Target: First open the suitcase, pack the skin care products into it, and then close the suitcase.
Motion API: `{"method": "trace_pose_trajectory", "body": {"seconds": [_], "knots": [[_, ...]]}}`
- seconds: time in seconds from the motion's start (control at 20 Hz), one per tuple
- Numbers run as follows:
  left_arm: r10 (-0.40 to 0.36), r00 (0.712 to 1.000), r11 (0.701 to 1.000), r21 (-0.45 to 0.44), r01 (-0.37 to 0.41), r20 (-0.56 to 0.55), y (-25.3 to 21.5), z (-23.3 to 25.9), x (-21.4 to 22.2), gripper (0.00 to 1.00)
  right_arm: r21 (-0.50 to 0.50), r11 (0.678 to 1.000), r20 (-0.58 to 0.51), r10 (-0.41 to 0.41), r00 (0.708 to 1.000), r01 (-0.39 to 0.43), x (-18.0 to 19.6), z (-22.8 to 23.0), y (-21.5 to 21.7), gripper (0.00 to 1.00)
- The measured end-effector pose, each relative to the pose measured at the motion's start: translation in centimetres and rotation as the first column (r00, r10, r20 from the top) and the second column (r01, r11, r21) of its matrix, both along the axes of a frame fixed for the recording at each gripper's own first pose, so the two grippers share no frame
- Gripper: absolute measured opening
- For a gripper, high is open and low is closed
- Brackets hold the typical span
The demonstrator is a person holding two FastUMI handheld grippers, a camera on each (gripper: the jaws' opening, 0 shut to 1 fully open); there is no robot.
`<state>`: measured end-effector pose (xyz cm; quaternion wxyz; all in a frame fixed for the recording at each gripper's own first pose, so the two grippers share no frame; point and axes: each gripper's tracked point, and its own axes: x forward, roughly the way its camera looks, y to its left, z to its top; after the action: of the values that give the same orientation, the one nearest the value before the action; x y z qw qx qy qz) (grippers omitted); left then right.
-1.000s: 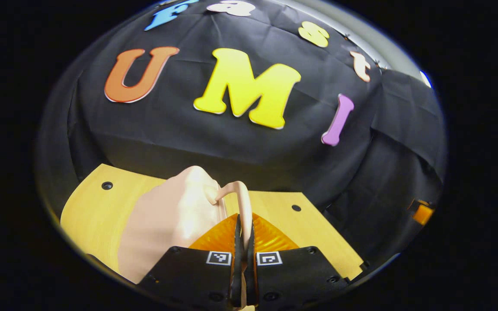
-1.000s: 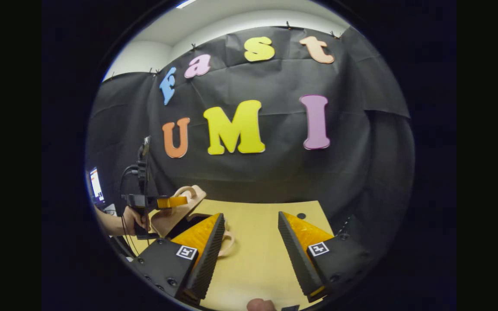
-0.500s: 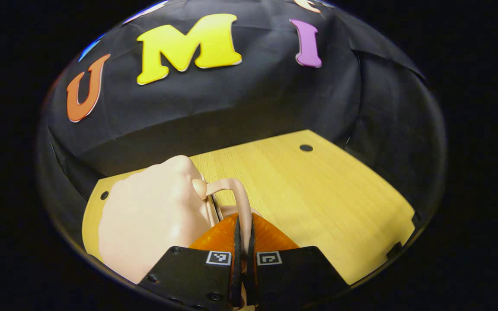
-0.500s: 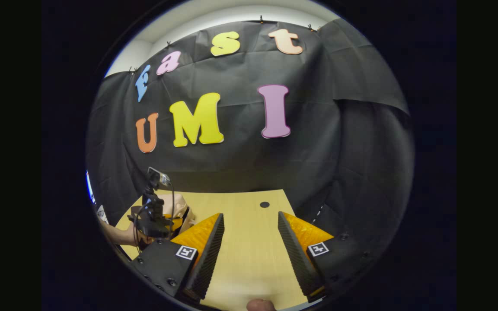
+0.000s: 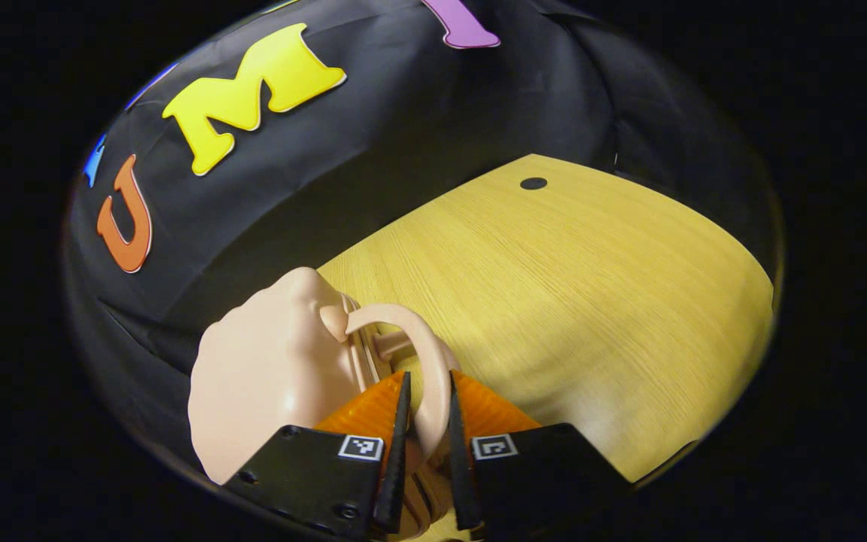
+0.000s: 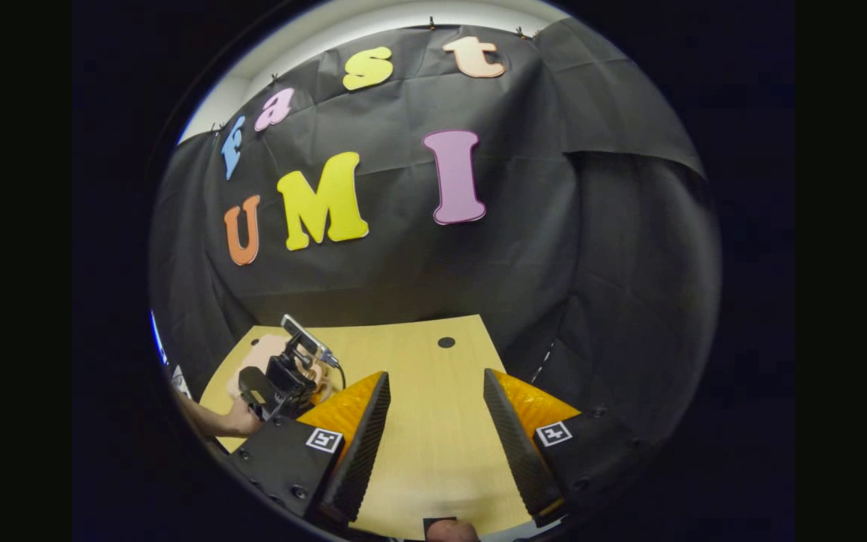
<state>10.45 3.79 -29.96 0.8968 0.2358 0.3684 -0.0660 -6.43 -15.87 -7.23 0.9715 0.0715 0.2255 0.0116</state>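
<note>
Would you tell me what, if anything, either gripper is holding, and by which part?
The left gripper holds the pink suitcase by its looped handle. The right gripper is open and holds nothing.

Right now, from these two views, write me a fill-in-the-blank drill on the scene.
1. The left gripper has its fingers around the suitcase's ____.
2. The suitcase lies on a wooden ____.
3. The right gripper has jaws that stand ____.
4. Between the right gripper's fingers there is ____.

Missing words: handle; table; open; nothing

Pale pink suitcase (image 5: 268, 376) on table, prob. closed, handle up.
</note>
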Motion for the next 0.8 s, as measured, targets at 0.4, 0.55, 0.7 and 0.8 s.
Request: {"method": "trace_pose_trajectory", "body": {"seconds": [0.4,0.55,0.7,0.8], "knots": [[0.080,0.984,0.994,-0.093,-0.065,0.161,0.7,7.8,-1.7,0.84,0.001,0.998,0.035,0.067,0.997,-0.067,2.7,0.7,3.5,0.75],[0.157,0.904,0.976,-0.200,-0.082,0.399,1.9,17.7,-0.4,0.93,0.001,0.996,0.088,0.093,0.992,-0.094,5.2,2.3,5.4,0.75],[0.213,0.773,0.964,-0.255,-0.069,0.597,4.4,27.8,-0.2,0.96,-0.031,0.992,0.204,0.122,0.971,-0.118,8.2,7.2,8.3,0.75],[0.223,0.688,0.961,-0.276,-0.034,0.691,5.4,33.0,-0.3,0.96,-0.050,0.992,0.290,0.125,0.949,-0.116,9.8,11.0,9.9,0.75]]}}
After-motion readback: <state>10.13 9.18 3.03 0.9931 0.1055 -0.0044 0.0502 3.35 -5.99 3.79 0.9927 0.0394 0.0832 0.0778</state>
